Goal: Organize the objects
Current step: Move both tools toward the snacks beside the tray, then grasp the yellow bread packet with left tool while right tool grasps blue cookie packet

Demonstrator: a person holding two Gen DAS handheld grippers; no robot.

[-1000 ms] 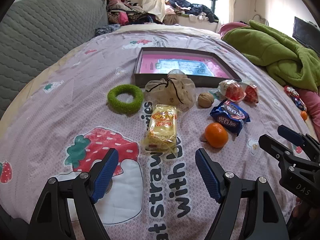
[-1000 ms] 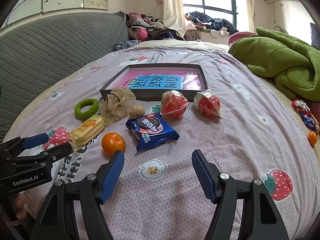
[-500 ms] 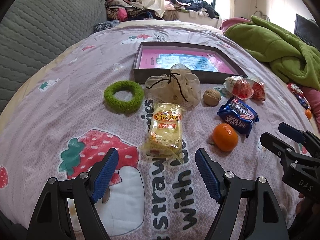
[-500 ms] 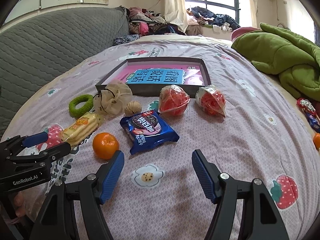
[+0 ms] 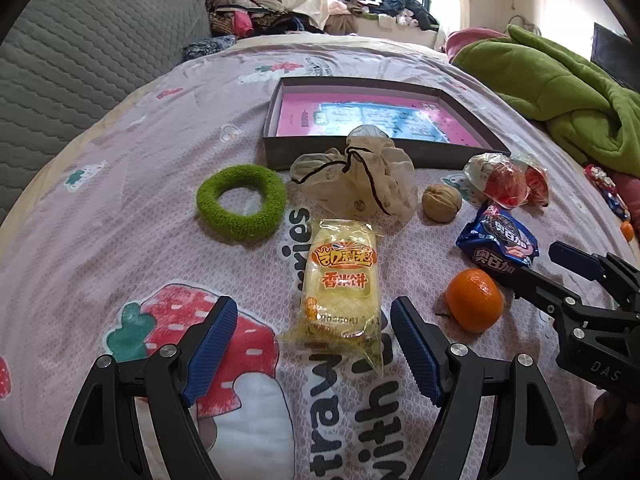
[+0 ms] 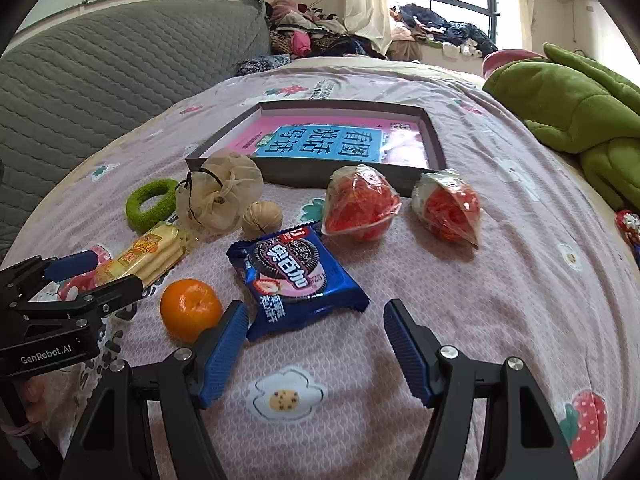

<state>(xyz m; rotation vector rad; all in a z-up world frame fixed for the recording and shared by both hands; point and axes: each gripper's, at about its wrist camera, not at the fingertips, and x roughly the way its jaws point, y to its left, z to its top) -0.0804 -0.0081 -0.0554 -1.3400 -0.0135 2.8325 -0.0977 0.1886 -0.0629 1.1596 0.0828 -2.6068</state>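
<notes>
My left gripper (image 5: 312, 348) is open just short of a yellow rice-cracker pack (image 5: 340, 284), whose near end lies between the fingertips. My right gripper (image 6: 316, 356) is open just short of a blue cookie pack (image 6: 292, 276), with an orange (image 6: 190, 308) by its left finger. A green ring (image 5: 242, 202), a beige drawstring pouch (image 5: 360, 182), a walnut (image 5: 441, 203) and two red snack bags (image 6: 360, 204) (image 6: 450, 204) lie before a grey open box (image 6: 436, 144) holding a pink booklet.
All lie on a pink strawberry bedsheet (image 6: 500, 300). A green blanket (image 5: 560, 80) is piled at the right. A grey quilted headboard (image 5: 80, 60) stands at the left. Clothes are heaped at the window (image 5: 360, 4). Small candies (image 5: 608, 192) lie at the right edge.
Both grippers have moved forward and lower towards the objects. The cracker pack and the cookie pack are now nearer the fingertips. Both stay open.
</notes>
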